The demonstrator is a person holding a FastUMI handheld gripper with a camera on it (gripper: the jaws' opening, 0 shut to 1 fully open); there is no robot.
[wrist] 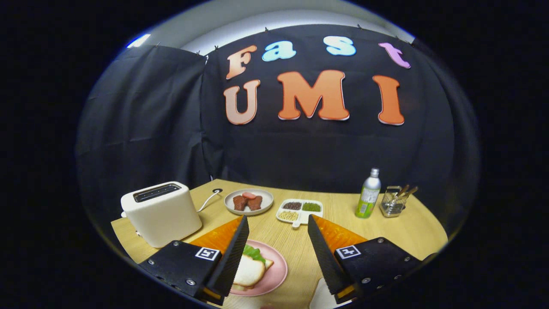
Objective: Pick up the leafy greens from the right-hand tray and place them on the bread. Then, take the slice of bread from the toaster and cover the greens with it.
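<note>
My gripper (277,219) is open above the wooden table (411,231), with nothing between its two black ridged fingers. Below and between them, nearer the left finger, stands a pink plate (276,268). On it lies a white slice of bread (248,271), and leafy greens (254,253) stick out from under its far edge. The left finger hides part of the plate and the bread. The cream toaster (161,212) stands beyond the left finger, and its top slots look dark. A white rim, perhaps the tray (319,296), shows by the right finger's base.
Beyond the fingers are a grey plate (268,198) with brown and pink meat pieces and a white divided dish (300,211) of grains. A green bottle (369,194) and a wire basket (392,202) stand far right. The toaster's cord runs to a table hole (217,190).
</note>
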